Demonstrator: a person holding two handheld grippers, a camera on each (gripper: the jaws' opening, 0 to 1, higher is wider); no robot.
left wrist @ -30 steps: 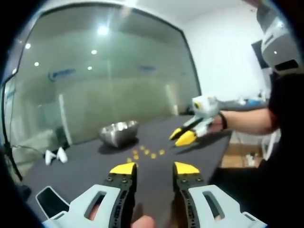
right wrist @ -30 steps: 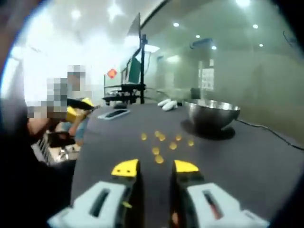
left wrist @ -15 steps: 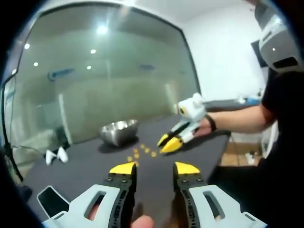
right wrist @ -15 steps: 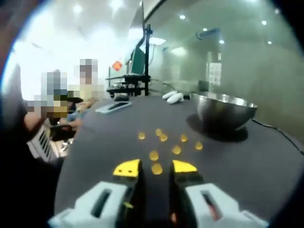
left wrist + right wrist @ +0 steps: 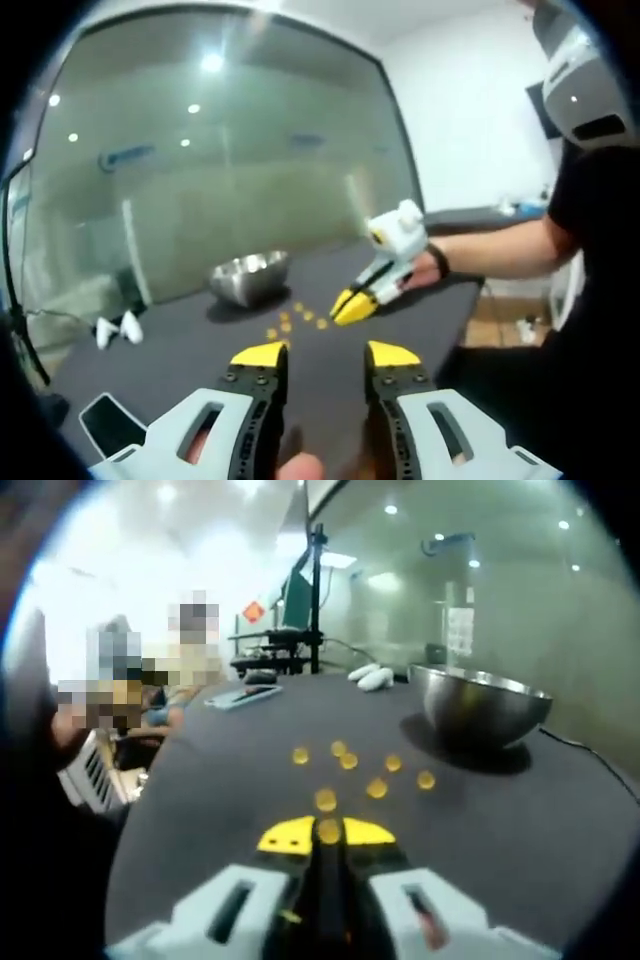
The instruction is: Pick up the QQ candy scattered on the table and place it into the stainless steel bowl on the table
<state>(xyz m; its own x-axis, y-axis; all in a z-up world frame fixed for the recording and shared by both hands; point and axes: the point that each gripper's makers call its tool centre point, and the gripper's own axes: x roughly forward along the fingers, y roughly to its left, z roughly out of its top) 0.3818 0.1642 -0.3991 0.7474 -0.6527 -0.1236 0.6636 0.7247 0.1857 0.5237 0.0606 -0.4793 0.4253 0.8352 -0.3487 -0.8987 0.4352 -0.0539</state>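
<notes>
Several yellow QQ candies (image 5: 376, 788) lie scattered on the dark table (image 5: 220, 780), just in front of the stainless steel bowl (image 5: 482, 708). My right gripper (image 5: 328, 833) is low over the table, its yellow-tipped jaws closed on one candy (image 5: 328, 829) at the near edge of the cluster. In the left gripper view the same right gripper (image 5: 348, 306) reaches in from the right, tips down at the candies (image 5: 287, 322), with the bowl (image 5: 250, 278) behind them. My left gripper (image 5: 326, 355) hovers open and holds nothing, well short of the candies.
A phone (image 5: 244, 695) and two white objects (image 5: 370, 677) lie at the table's far side, with a monitor stand (image 5: 315, 590) beyond. A cable (image 5: 590, 770) runs past the bowl. A glass wall (image 5: 220, 160) stands behind the table. A person's arm (image 5: 495, 250) spans the right.
My right gripper moved forward and down to the nearest candy, and its jaws went from open to closed on it. The left gripper stayed put.
</notes>
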